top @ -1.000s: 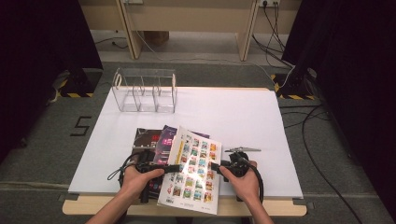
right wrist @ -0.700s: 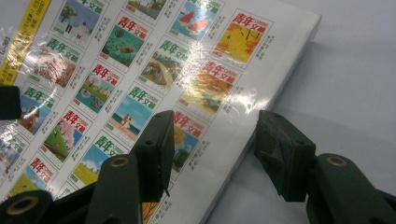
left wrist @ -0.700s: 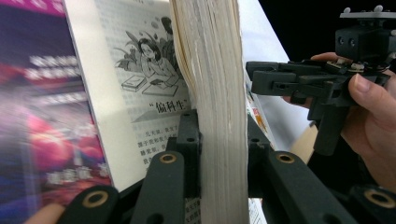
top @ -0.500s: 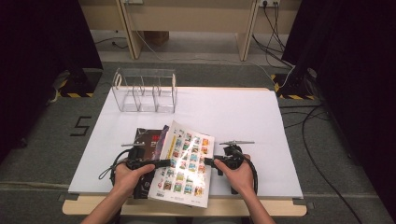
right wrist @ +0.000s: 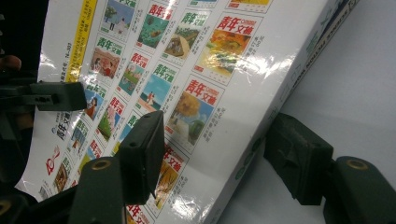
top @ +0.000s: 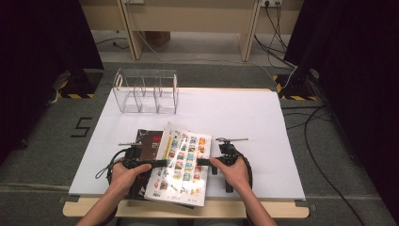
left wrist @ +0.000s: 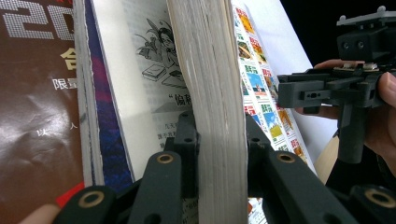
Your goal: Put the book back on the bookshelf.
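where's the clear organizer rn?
High view: the clear organizer sits at the table's far-left edge, apart from the magazine at the near edge.

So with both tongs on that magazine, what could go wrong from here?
1. The left tongs pinch only the thick block of pages; the front cover and first leaves hang free and could flop or crease.
2. The right tongs straddle the glossy back cover at its edge without visibly pressing, so that side may slip out.
3. A second, dark magazine lies underneath and might get dragged along the table.
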The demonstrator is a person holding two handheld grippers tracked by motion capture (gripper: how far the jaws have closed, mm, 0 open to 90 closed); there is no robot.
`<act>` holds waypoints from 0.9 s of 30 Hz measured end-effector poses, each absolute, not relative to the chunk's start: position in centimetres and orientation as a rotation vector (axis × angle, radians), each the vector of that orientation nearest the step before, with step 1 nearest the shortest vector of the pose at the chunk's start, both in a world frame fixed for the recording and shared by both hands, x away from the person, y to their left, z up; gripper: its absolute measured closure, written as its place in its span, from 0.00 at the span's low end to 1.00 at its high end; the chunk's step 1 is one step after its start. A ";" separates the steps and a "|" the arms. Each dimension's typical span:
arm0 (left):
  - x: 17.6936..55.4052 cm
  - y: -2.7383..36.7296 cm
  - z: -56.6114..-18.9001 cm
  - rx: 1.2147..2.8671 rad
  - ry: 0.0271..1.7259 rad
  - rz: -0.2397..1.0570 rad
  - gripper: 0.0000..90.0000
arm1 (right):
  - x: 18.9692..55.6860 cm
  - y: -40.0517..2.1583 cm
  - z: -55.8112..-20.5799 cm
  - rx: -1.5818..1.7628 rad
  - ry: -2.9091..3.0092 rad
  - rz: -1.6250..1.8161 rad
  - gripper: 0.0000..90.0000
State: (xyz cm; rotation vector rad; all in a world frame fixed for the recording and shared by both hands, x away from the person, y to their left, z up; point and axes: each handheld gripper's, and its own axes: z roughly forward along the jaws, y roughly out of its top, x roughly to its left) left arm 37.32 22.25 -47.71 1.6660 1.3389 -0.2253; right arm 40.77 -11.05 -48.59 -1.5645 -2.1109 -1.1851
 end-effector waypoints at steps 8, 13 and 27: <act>37.9 21.5 -46.9 1.756 1.334 -0.179 0.78 | 39.9 -10.9 -46.5 -1.568 -2.229 -1.237 0.57; 38.0 21.3 -46.8 1.766 1.334 -0.168 0.78 | 39.5 -10.7 -45.1 -1.524 -2.296 -1.285 0.61; 38.0 21.6 -47.0 1.762 1.334 -0.155 0.78 | 42.6 -10.5 -47.2 -1.546 -2.188 -1.237 0.56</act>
